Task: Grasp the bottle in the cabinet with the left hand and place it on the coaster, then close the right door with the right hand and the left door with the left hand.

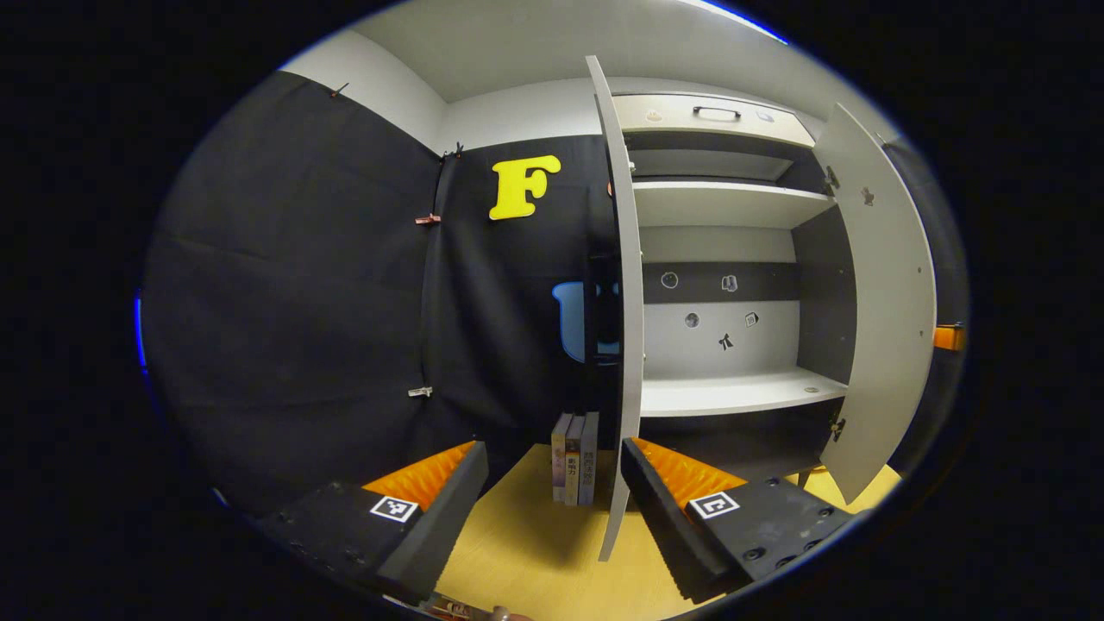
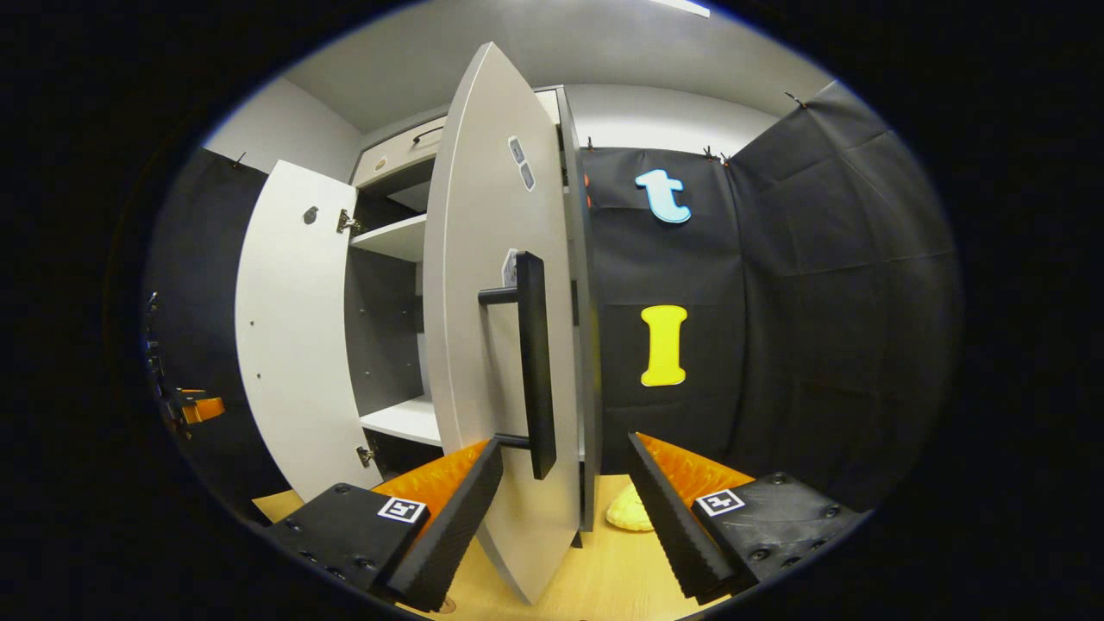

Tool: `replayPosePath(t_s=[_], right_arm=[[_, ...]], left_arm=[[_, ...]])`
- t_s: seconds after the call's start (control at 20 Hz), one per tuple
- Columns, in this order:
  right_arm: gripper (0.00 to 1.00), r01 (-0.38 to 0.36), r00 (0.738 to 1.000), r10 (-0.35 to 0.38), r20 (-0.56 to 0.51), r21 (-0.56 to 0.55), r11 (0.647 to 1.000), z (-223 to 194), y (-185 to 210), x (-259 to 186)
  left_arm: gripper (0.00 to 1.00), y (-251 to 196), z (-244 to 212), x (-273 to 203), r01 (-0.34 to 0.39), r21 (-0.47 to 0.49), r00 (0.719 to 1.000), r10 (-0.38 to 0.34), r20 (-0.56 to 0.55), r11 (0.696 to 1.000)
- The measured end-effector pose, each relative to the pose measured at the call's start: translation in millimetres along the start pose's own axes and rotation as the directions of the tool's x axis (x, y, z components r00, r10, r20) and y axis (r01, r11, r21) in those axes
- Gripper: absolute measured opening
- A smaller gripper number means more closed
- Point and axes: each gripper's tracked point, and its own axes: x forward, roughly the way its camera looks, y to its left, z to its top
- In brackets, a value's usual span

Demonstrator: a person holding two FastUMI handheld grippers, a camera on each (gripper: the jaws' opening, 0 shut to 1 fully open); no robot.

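Your left gripper is spread open beside the cabinet's smooth left door; your right gripper, open, straddles the right door below its bar handle.

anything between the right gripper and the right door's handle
Nothing visible. The right gripper is open, and the right door stands ajar straight ahead, its bar handle just past the left fingertip with no object between.

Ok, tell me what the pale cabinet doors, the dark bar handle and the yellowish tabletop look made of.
Pale grey cabinet doors: likely laminated board, matte, flat, thin-edged. Black bar handle: possibly metal or plastic, satin sheen; can't tell which. Yellowish tabletop: wood or wood-look laminate, faint grain.
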Motion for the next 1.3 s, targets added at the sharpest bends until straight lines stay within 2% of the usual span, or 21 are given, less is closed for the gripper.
replayPosePath(t_s=[0.3, 0.5, 0.7, 0.9, 1.3], right_arm=[[0.98, -0.155, 0.988, 0.156, -0.021, 0.035, 0.987, -8, 57, 34], [0.98, -0.284, 0.956, 0.286, -0.065, 0.045, 0.958, -27, 113, 69], [0.97, -0.317, 0.947, 0.311, -0.085, -0.066, 0.946, -32, 135, 79], [0.98, -0.281, 0.958, 0.277, -0.076, -0.04, 0.959, -30, 120, 74], [0.98, -0.122, 0.99, 0.122, -0.066, 0.009, 0.993, -20, 67, 42]], left_arm=[[0.98, 13, -4, -7, -0.041, 0.029, 0.999, 0.042, -0.022, 0.999], [0.99, 27, 1, -16, -0.09, 0.07, 0.996, 0.092, -0.019, 0.993], [0.98, 39, 7, -21, -0.115, 0.067, 0.993, 0.115, -0.004, 0.991], [0.98, 44, 20, 6, -0.091, 0.067, 0.996, 0.089, 0.028, 0.994], [0.98, 16, 45, 84, 0.077, 0.012, 0.993, -0.078, 0.091, 0.997]])
